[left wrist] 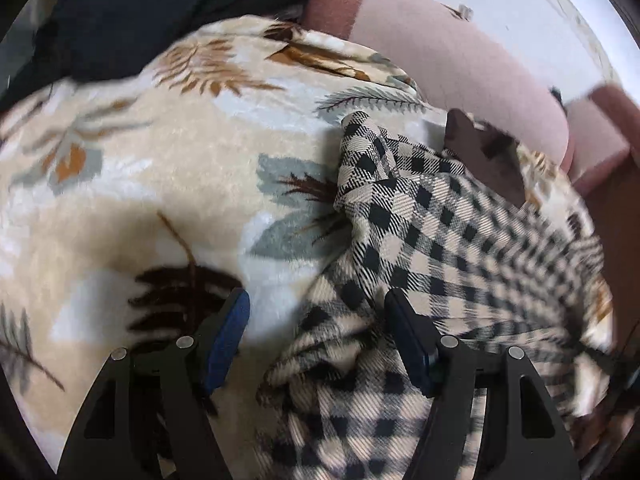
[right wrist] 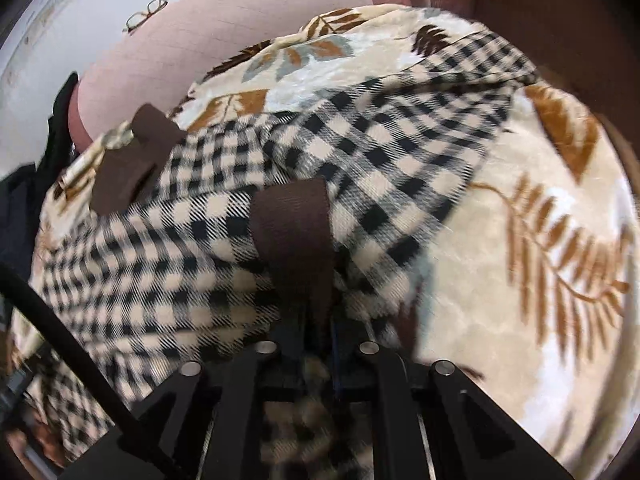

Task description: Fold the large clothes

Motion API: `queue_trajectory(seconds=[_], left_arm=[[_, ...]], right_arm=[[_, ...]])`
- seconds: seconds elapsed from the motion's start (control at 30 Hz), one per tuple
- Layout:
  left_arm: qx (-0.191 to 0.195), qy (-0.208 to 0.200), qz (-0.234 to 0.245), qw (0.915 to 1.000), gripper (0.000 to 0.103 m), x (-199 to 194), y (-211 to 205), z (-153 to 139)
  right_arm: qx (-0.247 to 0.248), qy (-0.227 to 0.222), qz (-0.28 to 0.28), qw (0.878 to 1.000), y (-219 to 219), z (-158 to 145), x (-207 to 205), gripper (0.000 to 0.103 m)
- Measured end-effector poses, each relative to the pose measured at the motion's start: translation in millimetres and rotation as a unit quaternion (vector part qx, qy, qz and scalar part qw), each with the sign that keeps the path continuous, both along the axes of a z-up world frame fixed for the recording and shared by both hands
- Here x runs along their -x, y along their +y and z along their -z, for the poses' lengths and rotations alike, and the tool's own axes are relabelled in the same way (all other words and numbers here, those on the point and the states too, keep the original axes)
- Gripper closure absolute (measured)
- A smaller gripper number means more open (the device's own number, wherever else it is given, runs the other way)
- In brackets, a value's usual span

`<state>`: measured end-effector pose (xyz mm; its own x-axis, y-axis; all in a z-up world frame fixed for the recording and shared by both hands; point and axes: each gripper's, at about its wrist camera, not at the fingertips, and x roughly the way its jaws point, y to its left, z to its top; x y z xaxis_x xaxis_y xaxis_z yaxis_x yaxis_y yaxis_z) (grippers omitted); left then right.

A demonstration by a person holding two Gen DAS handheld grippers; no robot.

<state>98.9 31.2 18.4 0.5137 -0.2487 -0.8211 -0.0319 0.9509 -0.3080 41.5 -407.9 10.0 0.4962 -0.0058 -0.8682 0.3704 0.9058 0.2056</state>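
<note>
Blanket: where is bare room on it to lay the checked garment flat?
Bare blanket lies left of the checked garment, below the dark clothes. In the right view, blanket is free right of it. Crowded near the brown straps.

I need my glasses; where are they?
In the right wrist view, upper left: the eyeglasses lie on the pink cushion, beyond the checked garment.

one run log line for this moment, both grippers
left gripper: open over checked garment | right gripper: shut on brown strap | garment lies on leaf-print blanket
</note>
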Motion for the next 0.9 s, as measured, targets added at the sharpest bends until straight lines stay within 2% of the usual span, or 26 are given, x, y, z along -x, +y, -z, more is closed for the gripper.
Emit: queue_trajectory(seconds=[0.03,0.07,0.13,0.2,0.3,0.37,0.43,0.47,0.57,0.67,0.77,0.8,0.83,0.87,0.9], left_arm=[[0.012,0.005,-0.002,0.9999,0.034,2.9,2.0,-1.2],[0.023,0.011,-0.001,0.9997,0.034,6.5,4.8,-2.7],[0.035,0.013,0.003,0.9993,0.034,15.1,12.1,-7.9],[0.026,0.011,0.003,0.9996,0.034,23.1,16.8,-12.3],[0.019,0.027,-0.001,0.9994,0.034,27.5,23.7,-12.8],[0.039,0.03,-0.012,0.9987,0.034,30.3,32.3,-15.5],[0.049,0.027,-0.023,0.9982,0.034,31.3,40.2,-21.2],[0.05,0.023,-0.026,0.9981,0.034,31.3,43.5,-24.0],[0.039,0.013,-0.029,0.9987,0.034,29.1,49.0,-27.9],[0.033,0.023,-0.034,0.9986,0.034,23.3,52.4,-23.1],[0.062,0.042,-0.038,0.9964,0.034,18.2,59.1,-18.2],[0.069,0.044,-0.041,0.9958,0.034,17.2,60.8,-18.3],[0.073,0.045,-0.044,0.9954,0.034,16.4,62.8,-18.9],[0.074,0.045,-0.047,0.9951,0.034,15.9,64.6,-19.6],[0.076,0.045,-0.051,0.9948,0.034,15.6,66.8,-20.1]], right_arm=[[0.003,0.004,0.006,1.0,2.4,-6.2,12.4,0.089],[0.009,-0.001,0.013,1.0,4.7,-13.8,21.8,0.085],[0.043,-0.043,0.021,0.998,20.0,-43.4,43.9,0.077],[0.052,-0.073,-0.006,0.996,42.2,-64.2,47.0,0.073],[0.001,-0.11,-0.122,0.986,96.6,-85.5,16.2,0.068],[-0.014,-0.124,-0.213,0.969,146.5,-91.2,-17.4,0.048],[-0.003,-0.118,-0.287,0.951,197.5,-88.3,-51.2,0.039],[0.01,-0.108,-0.322,0.94,227.7,-84.0,-73.8,0.039],[0.061,-0.087,-0.369,0.923,281.7,-68.1,-116.7,0.04],[0.086,-0.058,-0.389,0.916,313.3,-47.1,-158.5,0.04],[0.116,-0.028,-0.398,0.91,325.7,-21.9,-185.0,0.04],[0.121,-0.02,-0.401,0.908,327.8,-16.8,-189.8,0.042],[0.117,-0.013,-0.405,0.906,330.3,-13.6,-192.1,0.074],[0.098,0.003,-0.41,0.907,330.2,-11.1,-194.3,0.098],[0.088,0.0,-0.409,0.908,329.8,-13.3,-194.8,0.099]])
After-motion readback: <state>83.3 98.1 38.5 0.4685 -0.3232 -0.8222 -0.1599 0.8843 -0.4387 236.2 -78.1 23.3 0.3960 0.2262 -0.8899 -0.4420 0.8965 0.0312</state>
